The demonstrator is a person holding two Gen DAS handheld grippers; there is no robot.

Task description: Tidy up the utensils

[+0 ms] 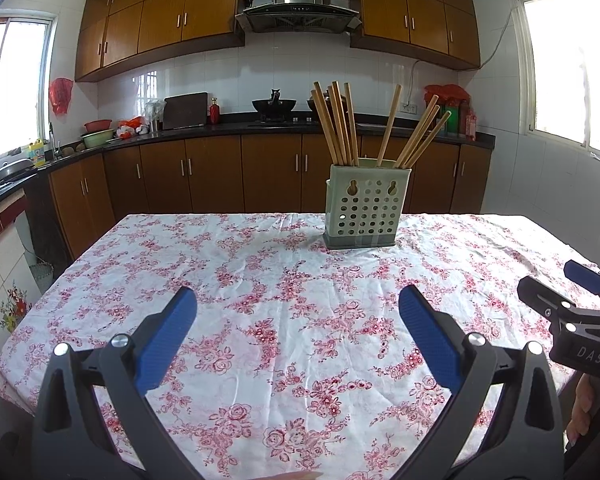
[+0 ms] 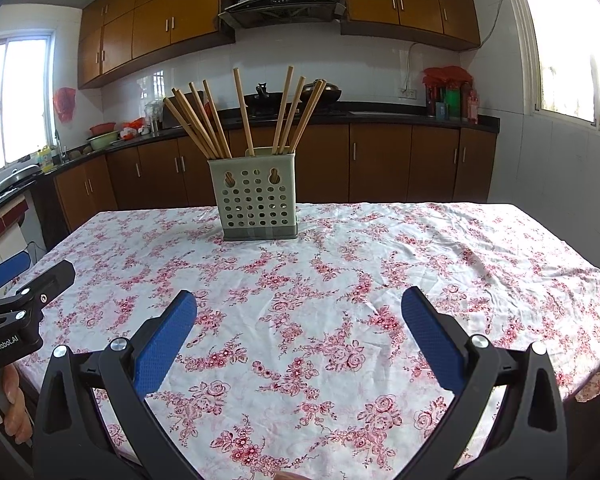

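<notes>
A pale green perforated holder [image 1: 365, 204] [image 2: 256, 199] stands upright at the far side of the table, with several wooden chopsticks [image 1: 338, 126] [image 2: 204, 122] leaning out of its top. My left gripper [image 1: 298, 306] is open above the near part of the tablecloth, with nothing between its blue pads. My right gripper [image 2: 299, 308] is open too, and empty. Both are well short of the holder. Each gripper shows at the edge of the other's view: the right gripper [image 1: 556, 292] at the right edge, the left gripper [image 2: 32, 270] at the left edge.
A white cloth with red flowers covers the table [image 1: 260, 280] [image 2: 420, 260]. Behind it run brown cabinets and a dark counter [image 1: 228, 128] with bowls, a wok and bottles. A person's hand [image 2: 14, 412] holds the left gripper's handle.
</notes>
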